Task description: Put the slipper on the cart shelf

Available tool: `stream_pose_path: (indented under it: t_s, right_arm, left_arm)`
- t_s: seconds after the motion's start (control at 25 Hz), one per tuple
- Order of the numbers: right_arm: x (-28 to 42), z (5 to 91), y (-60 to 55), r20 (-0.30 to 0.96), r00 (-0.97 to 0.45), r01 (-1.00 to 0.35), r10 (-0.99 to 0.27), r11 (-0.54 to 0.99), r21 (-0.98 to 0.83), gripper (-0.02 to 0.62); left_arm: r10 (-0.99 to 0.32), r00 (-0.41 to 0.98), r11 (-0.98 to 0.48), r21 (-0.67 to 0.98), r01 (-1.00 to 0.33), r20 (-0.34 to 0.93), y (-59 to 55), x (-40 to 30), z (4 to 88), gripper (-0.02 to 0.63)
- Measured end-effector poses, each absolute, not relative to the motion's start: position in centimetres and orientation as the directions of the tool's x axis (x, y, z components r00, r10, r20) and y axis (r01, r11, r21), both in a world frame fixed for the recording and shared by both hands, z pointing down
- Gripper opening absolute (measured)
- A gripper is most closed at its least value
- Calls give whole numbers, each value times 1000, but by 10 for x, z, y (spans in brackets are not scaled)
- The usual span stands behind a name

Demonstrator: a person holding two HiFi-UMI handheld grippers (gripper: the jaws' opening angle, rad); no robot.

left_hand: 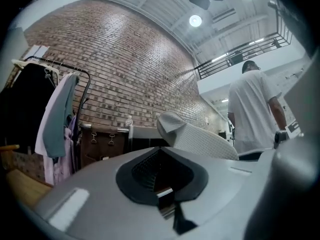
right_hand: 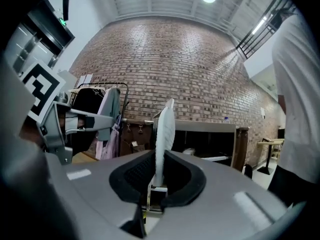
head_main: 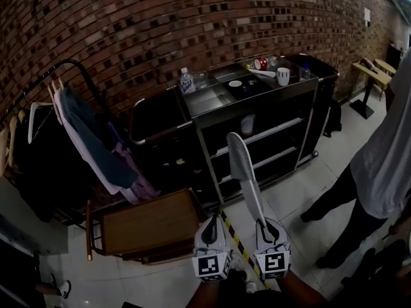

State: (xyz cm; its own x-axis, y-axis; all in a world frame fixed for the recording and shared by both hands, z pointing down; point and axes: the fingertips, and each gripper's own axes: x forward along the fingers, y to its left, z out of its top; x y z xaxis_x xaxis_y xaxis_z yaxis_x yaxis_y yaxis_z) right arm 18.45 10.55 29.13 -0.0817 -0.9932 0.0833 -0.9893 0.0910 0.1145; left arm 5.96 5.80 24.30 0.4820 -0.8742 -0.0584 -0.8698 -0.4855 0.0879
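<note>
Thin slipper (head_main: pixel 243 172), likely light and bendy; right hand-held gripper (right_hand: pixel 157 180) pinches its near end edge-on; left hand-held gripper (left_hand: pixel 166 186) closed, empty.

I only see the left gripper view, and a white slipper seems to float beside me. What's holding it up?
Observer: The right gripper is. Its jaws are shut on one end of the slipper, which stands edge-on in its view.
Visitor: Is anything already on the cart?
Observer: The head view shows a pale object inside the cart, on an upper level. I can't tell what it is.
Visitor: Anything on the floor?
Observer: Yellow-black striped tape lies just left of the right gripper.
</note>
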Motion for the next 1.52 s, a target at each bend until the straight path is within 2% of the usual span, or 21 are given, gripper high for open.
stream_pose_path:
  t_s: [0.48, 0.92, 1.32, 1.52]
  right_arm:
    - [212, 358, 41, 249, -109, -988, -962, 132, 79, 37]
    - [222, 392, -100, 325, -156, -985, -933, 172, 23, 37]
    - [220, 406, -244, 387, -251, -963, -887, 189, -192, 37]
    - [210, 411, -287, 393, -293, -948, -872, 211, -239, 38]
  left_arm:
    - [-884, 467, -464, 89, -881, 8, -10, 81, 298, 17]
    - [-912, 404, -396, 105, -912, 67, -116, 83, 336, 17]
    - [-927, 355, -341, 129, -931, 117, -199, 93, 360, 17]
    - [-931, 348, -334, 131, -933, 109, -225, 99, 360, 17]
